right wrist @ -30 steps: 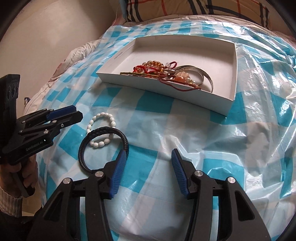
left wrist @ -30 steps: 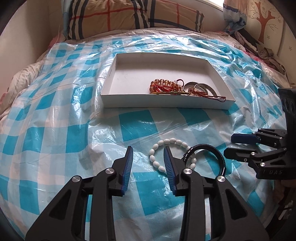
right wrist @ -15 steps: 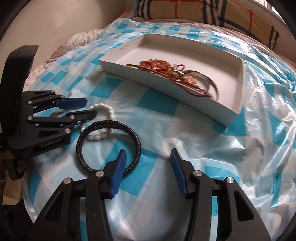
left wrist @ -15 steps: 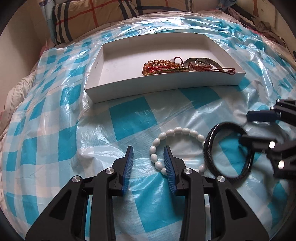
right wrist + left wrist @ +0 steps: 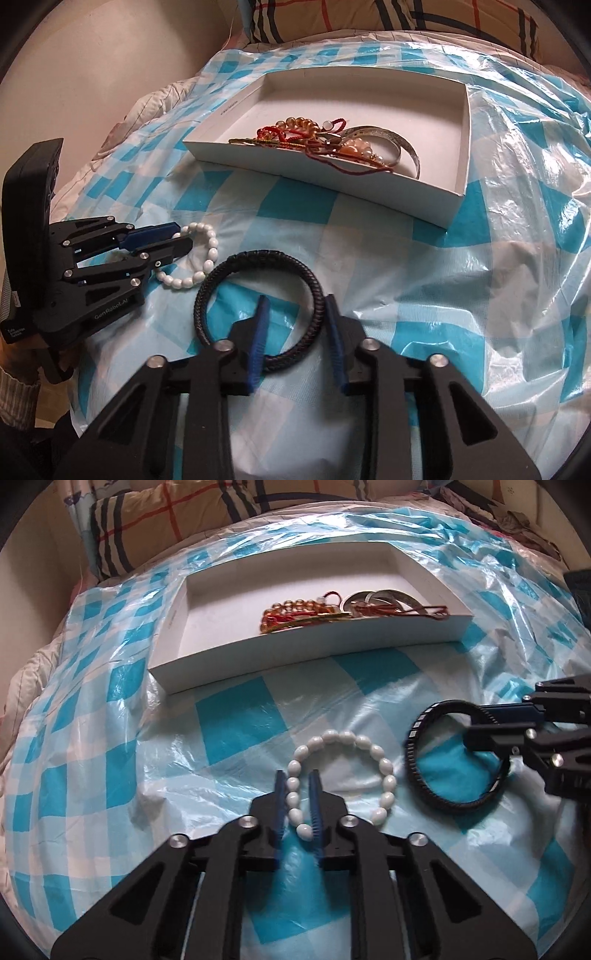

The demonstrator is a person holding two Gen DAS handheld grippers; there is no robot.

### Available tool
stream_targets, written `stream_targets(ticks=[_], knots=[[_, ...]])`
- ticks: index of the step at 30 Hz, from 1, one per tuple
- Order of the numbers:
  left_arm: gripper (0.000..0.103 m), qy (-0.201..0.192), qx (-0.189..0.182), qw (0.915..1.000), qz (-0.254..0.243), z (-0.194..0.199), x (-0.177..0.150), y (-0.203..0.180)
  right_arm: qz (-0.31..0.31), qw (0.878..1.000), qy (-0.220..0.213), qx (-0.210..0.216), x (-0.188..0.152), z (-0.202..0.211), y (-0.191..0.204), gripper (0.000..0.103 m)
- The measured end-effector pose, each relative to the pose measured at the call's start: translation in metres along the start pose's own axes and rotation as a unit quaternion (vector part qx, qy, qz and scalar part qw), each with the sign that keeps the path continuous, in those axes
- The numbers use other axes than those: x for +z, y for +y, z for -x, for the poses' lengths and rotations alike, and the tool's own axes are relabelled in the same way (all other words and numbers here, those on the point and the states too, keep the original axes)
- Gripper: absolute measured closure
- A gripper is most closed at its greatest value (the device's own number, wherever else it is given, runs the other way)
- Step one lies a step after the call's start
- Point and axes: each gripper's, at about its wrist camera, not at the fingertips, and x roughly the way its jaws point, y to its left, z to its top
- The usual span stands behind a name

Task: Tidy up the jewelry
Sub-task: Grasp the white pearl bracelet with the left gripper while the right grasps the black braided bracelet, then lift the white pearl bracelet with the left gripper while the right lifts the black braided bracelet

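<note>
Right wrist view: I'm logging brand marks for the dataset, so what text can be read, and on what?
"GenRobot.AI": on the black body of the left claw.
Small white label low on that claw's handle: too small to read.
Fine print on the white tray rim: too small to read.

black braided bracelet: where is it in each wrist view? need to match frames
Left wrist: black braided bracelet at right of centre, beside the white bead bracelet, with the right gripper straddling its rim.
Right wrist: low centre, between the fingers.
Shared landmark: white tray beyond both bracelets.
</note>
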Motion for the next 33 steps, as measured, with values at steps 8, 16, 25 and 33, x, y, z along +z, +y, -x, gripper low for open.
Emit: stream_targets(ticks=[8, 16, 25, 33], knots=[[0.096, -0.014, -0.084, 0.9945, 0.060, 0.026, -0.005, 0.013, -0.049, 0.998, -0.001, 0.035, -0.002, 0.013, -0.018, 0.089], [0.096, 0.004, -0.065, 0.9963, 0.056, 0.009, -0.012, 0.005, -0.024, 0.999, 0.004, 0.025, -0.007, 0.002, -0.009, 0.089], [0.096, -0.043, -0.055, 0.9949, 0.072, 0.060, -0.010, 0.000, -0.088, 0.991, -0.064, 0.083, -0.015, 0.049, -0.015, 0.092], [0.096, -0.078, -0.047, 0.9919, 0.089, 0.098, -0.015, -0.004, -0.110, 0.979, -0.111, 0.129, -0.022, 0.078, -0.008, 0.092]])
